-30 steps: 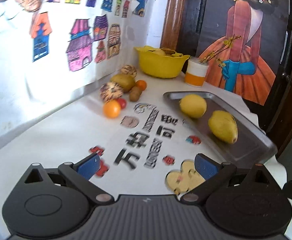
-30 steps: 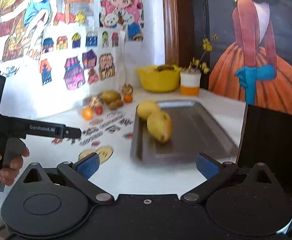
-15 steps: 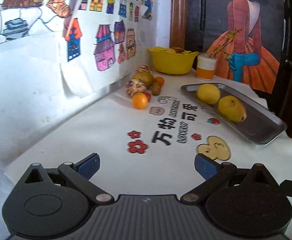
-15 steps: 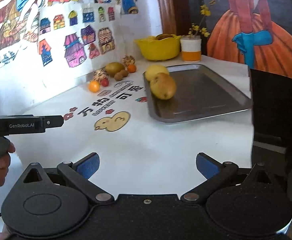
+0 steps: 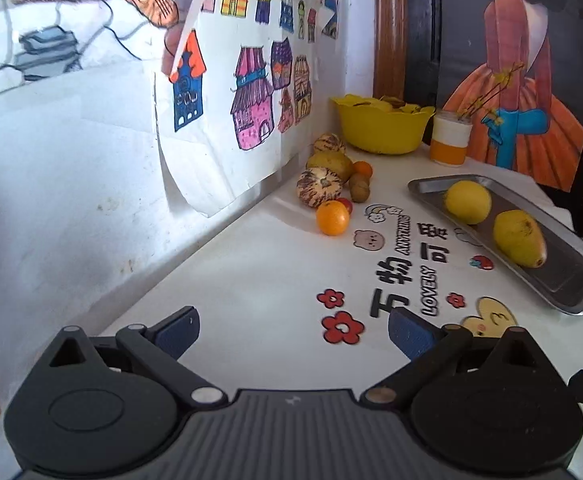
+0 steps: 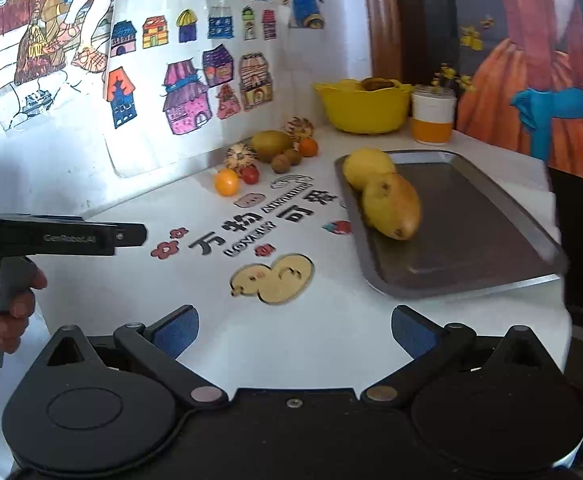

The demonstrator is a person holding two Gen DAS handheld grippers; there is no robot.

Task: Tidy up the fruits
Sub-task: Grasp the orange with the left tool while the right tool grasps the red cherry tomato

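A metal tray (image 5: 571, 280) (image 6: 471, 240) on the white table holds a round yellow fruit (image 5: 467, 202) (image 6: 367, 166) and a yellow mango (image 5: 519, 238) (image 6: 391, 206). Loose fruit clusters by the wall: an orange (image 5: 332, 217) (image 6: 226, 182), a striped melon (image 5: 318, 187) (image 6: 241, 156), a small red fruit (image 6: 250, 175), kiwis (image 5: 359, 189) (image 6: 281, 163), a green-yellow mango (image 5: 329, 164) (image 6: 271, 142). My left gripper (image 5: 293, 332) is open and empty, well short of the fruit. My right gripper (image 6: 294, 330) is open and empty, near the table's front edge.
A yellow bowl (image 5: 379, 132) (image 6: 361, 110) with fruit and a white-orange cup (image 5: 449, 142) (image 6: 431, 122) stand at the back. Drawings hang on the left wall (image 5: 71, 184). A hand (image 6: 7, 304) holds the left gripper's handle at the left of the right wrist view.
Both grippers have pulled back from the tray and fruit, which look farther away now. Both stay open and empty. No fruit has moved.
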